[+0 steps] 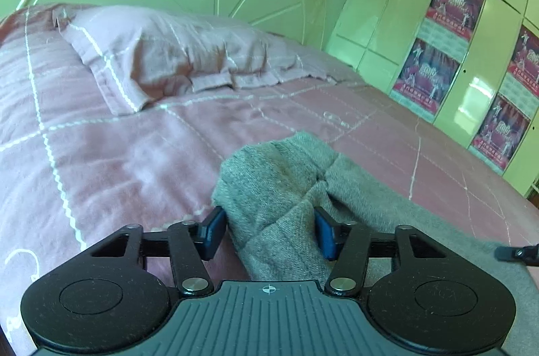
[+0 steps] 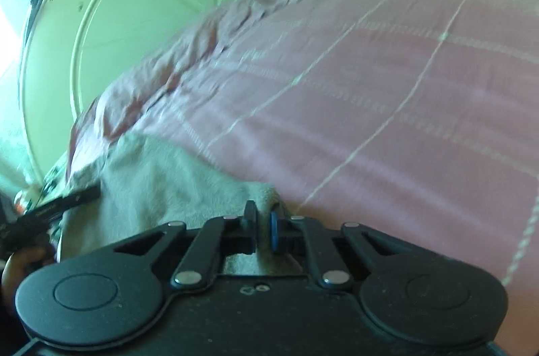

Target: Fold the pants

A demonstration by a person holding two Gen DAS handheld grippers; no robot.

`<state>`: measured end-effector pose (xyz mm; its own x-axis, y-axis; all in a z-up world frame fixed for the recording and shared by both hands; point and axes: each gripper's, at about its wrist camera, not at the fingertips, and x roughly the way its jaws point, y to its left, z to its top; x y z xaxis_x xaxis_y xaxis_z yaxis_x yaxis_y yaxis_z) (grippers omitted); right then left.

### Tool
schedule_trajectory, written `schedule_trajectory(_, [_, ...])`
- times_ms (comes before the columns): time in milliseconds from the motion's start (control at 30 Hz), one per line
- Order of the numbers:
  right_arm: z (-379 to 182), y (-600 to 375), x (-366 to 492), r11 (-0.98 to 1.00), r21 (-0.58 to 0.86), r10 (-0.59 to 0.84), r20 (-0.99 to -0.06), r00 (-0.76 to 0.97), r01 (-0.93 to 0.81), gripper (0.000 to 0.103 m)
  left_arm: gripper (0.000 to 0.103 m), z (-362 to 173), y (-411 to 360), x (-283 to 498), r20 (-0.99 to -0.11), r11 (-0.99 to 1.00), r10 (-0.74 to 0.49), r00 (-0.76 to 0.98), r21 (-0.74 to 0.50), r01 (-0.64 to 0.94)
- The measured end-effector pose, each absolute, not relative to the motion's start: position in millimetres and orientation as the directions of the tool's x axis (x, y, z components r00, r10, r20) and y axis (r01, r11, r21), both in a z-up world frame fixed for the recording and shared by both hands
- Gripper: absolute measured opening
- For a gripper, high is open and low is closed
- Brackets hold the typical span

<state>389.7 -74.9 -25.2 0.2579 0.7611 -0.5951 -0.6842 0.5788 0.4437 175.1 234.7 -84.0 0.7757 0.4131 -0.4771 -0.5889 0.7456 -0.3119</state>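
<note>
A bunched fold of the grey pants (image 1: pixel 276 187) is clamped by the left gripper (image 1: pixel 267 229) near the camera — another edge is pinched by the closed right gripper (image 2: pixel 263 229) — on the pink bedspread (image 1: pixel 118 153).

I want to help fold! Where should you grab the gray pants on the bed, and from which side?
Probably by the bunched end of the gray pants, coming in low from the near side. That end humps up off the pink bedspread, so fingers fit either side, as the left gripper does. The right gripper pinches a thinner edge.
</note>
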Motion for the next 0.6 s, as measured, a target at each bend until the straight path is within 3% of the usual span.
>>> schedule_trajectory(100, [-48,-66,392,0.638,0.397,0.685,-0.684,0.251,-0.66,0.0,0.056,-89,232,184,-0.505,0.754,0.425,0.752,-0.263,-0.602])
schedule_trajectory(200, [-54,-73,399,0.666,0.492,0.707,-0.656,0.265,-0.561,0.004,0.062,-89,235,181,-0.507,0.755,0.418,0.754,-0.268,-0.599])
schedule_trajectory(267, [-43,-90,394,0.712,0.489,0.689,-0.625,0.367,-0.504,0.015,0.075,-86,238,174,-0.501,0.745,0.421,0.756,-0.284,-0.603])
schedule_trajectory(300, [-35,-106,390,0.74,0.489,0.669,-0.605,0.432,-0.462,0.014,0.079,-83,237,170,-0.493,0.742,0.444,0.748,-0.265,-0.616])
schedule_trajectory(467, [-1,-179,351,0.786,0.489,0.614,-0.542,0.574,-0.379,0.015,0.084,-60,214,147,-0.382,0.785,0.495,0.78,-0.189,-0.591])
schedule_trajectory(600, [-9,-185,314,0.798,0.485,0.599,-0.573,0.559,-0.358,0.015,0.096,-44,181,157,-0.294,0.867,0.424,0.857,-0.142,-0.478])
